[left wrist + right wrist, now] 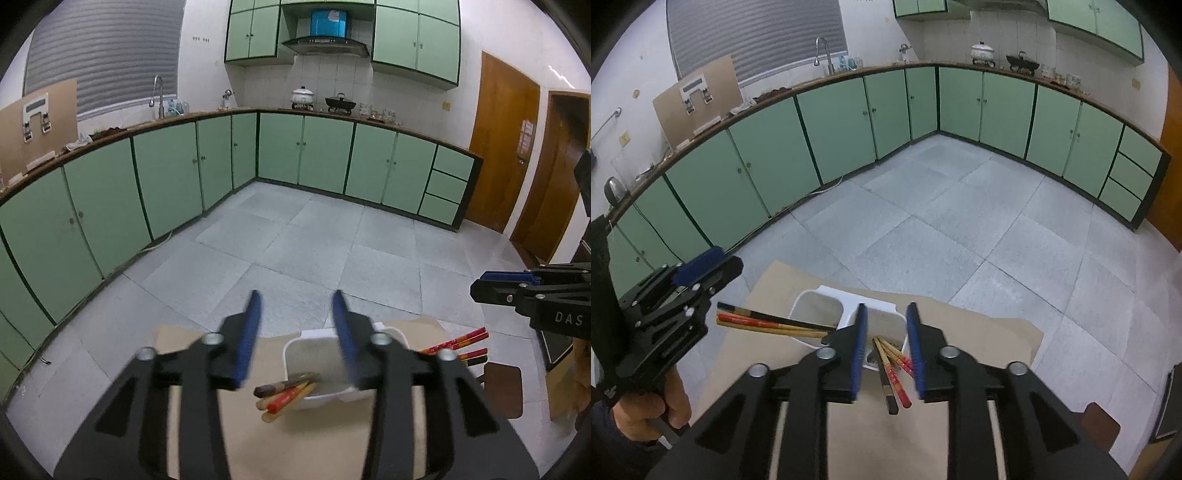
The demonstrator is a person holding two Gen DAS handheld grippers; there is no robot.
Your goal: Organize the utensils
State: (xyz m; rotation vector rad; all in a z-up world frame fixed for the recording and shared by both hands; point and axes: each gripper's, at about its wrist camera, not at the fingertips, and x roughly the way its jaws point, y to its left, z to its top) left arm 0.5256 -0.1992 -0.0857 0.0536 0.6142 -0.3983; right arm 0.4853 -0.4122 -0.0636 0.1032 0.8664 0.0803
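Note:
A white two-compartment holder (871, 310) stands on a cardboard-covered table (979, 332). Several chopsticks (764, 323) lean out of its left compartment, and several more (892, 369) lean out of its right one. In the left wrist view the holder (314, 347) shows with chopsticks (284, 397) sticking out toward me and others (458, 341) at the right. My left gripper (297, 339) is open and empty above the holder; it also shows at the left of the right wrist view (701, 266). My right gripper (886, 350) is open and empty, its fingers either side of the right chopsticks.
Green kitchen cabinets (166, 177) line the far walls beyond a grey tiled floor (314, 251). A brown stool seat (504, 387) sits to the table's right. Wooden doors (502, 144) stand at the right.

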